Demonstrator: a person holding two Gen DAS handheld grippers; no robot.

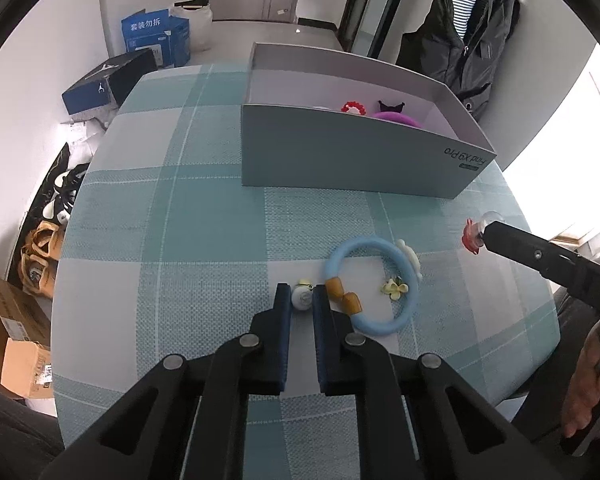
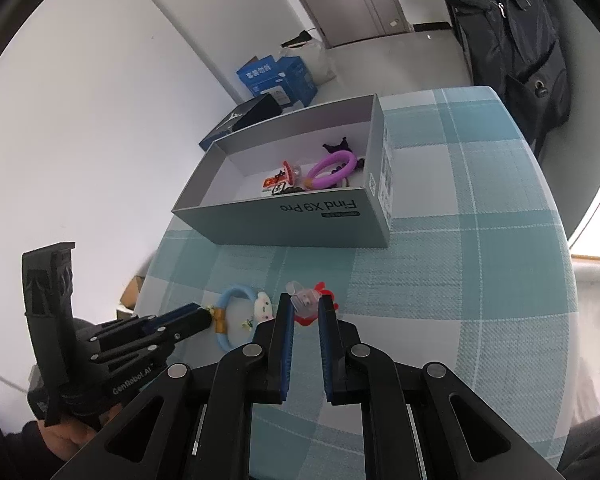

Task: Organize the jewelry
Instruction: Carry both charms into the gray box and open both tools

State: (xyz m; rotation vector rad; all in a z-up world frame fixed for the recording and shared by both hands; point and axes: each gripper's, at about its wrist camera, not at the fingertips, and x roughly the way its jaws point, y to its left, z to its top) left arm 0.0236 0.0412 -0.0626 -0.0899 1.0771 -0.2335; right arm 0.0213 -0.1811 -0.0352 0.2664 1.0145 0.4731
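**Two grippers, each clamped on a small charm beside the blue bracelet**

We are counting two grippers over the teal and white checked tablecloth (image 1: 204, 208). We are seeing the left gripper (image 1: 302, 300) pinching a small white charm (image 1: 301, 299) with a pale yellow bit on top, its pads pressing on both sides of it just left of the blue bracelet (image 1: 374, 286). The right gripper (image 2: 306, 306) is closing its fingers on a clear and red charm (image 2: 306, 300), held a little above the cloth.

We are counting one blue bracelet lying flat on the cloth, carrying two amber beads (image 1: 344, 300), one white cartoon charm (image 2: 265, 312) and one small yellow flower (image 1: 395, 289). The white charm is lying just beside the amber beads.

We are seeing one open grey box (image 1: 340, 160) farther back on the table. Inside it we are making out one purple bracelet (image 2: 334, 170) with a dark purple horned figure, one red and clear charm (image 2: 289, 169), and one red and white piece with a flag mark (image 2: 274, 184); any more we cannot tell.

The box front is reading "Find X9 Pro", upside down to us. The left gripper's body is showing "GenRoboL", cut off by a hand (image 2: 66, 438). On the floor one blue carton (image 1: 156, 38) is bearing Chinese characters, and one dark shoebox (image 1: 108, 80) is showing a white jumping-figure logo.
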